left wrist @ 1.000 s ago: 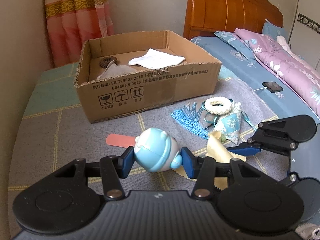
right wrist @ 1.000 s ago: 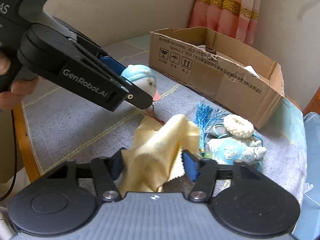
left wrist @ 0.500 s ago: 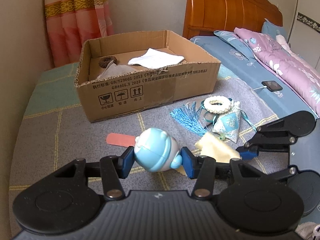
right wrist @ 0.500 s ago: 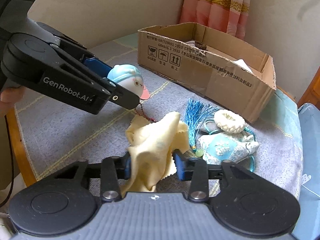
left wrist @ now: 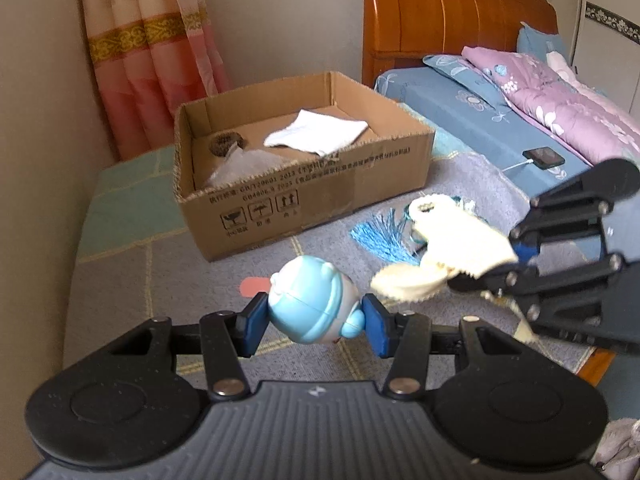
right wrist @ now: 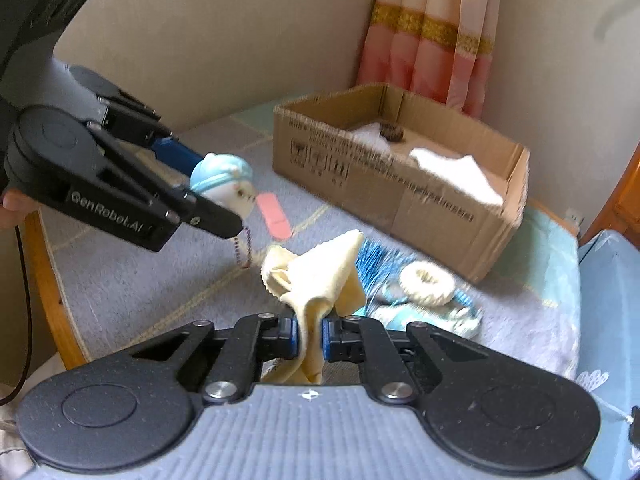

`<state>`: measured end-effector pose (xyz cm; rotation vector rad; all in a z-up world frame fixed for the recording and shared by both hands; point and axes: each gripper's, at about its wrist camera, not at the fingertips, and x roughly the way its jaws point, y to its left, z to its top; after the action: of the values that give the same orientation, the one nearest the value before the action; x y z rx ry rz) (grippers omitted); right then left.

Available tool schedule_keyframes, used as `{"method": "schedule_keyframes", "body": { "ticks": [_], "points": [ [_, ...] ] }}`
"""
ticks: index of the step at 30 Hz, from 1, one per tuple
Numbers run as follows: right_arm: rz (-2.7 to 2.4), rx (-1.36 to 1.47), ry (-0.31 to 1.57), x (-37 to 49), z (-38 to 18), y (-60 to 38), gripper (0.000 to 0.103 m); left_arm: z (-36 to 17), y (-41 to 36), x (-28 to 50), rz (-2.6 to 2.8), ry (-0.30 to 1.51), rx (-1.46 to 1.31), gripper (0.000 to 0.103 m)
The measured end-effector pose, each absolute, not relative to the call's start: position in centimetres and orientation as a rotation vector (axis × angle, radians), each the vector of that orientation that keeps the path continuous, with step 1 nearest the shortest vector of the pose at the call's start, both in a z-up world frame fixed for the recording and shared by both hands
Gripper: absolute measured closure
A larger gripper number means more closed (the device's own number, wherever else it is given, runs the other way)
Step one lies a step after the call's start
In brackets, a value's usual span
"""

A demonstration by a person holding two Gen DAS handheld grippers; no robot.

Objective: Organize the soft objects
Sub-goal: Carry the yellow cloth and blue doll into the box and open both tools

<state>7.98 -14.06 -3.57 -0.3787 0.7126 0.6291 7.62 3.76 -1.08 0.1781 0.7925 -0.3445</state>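
Observation:
My left gripper (left wrist: pixel 313 321) is shut on a small blue and white doll (left wrist: pixel 312 307) and holds it above the grey mat; the doll also shows in the right wrist view (right wrist: pixel 224 184). My right gripper (right wrist: pixel 310 338) is shut on a pale yellow cloth (right wrist: pixel 316 280), lifted off the mat; the cloth also shows in the left wrist view (left wrist: pixel 448 248). An open cardboard box (left wrist: pixel 304 168) stands behind, holding a white cloth (left wrist: pixel 320 134) and a brown ring (left wrist: pixel 224 144). A blue tassel (left wrist: pixel 380 234), a white scrunchie (right wrist: pixel 426 282) and a blue pouch (right wrist: pixel 400 316) lie on the mat.
A pink flat strip (right wrist: pixel 274 216) lies on the mat near the doll. A bed with purple and blue bedding (left wrist: pixel 560 108) and a phone (left wrist: pixel 544 158) is at the right. A pink curtain (left wrist: pixel 152 48) and wall stand behind the box.
My right gripper closed tighter on the yellow cloth and lifted it off the mat. My left gripper rose a little with the doll still in it.

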Motion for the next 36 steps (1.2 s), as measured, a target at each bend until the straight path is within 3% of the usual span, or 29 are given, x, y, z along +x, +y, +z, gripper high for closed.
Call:
{"method": "schedule_keyframes", "body": {
  "ticks": [10, 18, 19, 21, 25, 27, 31, 36],
  "points": [
    [0.578, -0.402, 0.555, 12.8, 2.5, -14.9, 0.09, 0.0, 4.1, 7.8, -0.334, 0.758, 0.174, 0.053],
    [0.506, -0.415, 0.503, 19.2, 3.1, -13.0, 0.09, 0.6, 4.5, 8.9, -0.313, 0.737, 0.177, 0.053],
    [0.508, -0.419, 0.517, 20.1, 2.9, -12.7, 0.087, 0.7, 4.6, 9.0, -0.311, 0.734, 0.177, 0.053],
    [0.495, -0.422, 0.529, 21.0, 2.2, -12.5, 0.071, 0.9, 4.7, 9.3, -0.31, 0.729, 0.172, 0.053],
    [0.482, -0.399, 0.568, 21.3, 1.1, -12.7, 0.03, 1.4, 4.9, 10.2, -0.307, 0.725, 0.173, 0.053],
    [0.492, -0.37, 0.573, 21.0, 0.8, -13.2, 0.018, 1.8, 4.8, 10.8, -0.307, 0.72, 0.182, 0.053],
    [0.489, -0.327, 0.615, 20.1, 0.5, -13.6, 0.008, 3.1, 4.4, 12.7, -0.322, 0.7, 0.21, 0.053],
    [0.453, -0.302, 0.663, 19.3, 0.4, -13.6, 0.005, 4.9, 3.8, 17.0, -0.34, 0.689, 0.217, 0.053]
  ]
}}
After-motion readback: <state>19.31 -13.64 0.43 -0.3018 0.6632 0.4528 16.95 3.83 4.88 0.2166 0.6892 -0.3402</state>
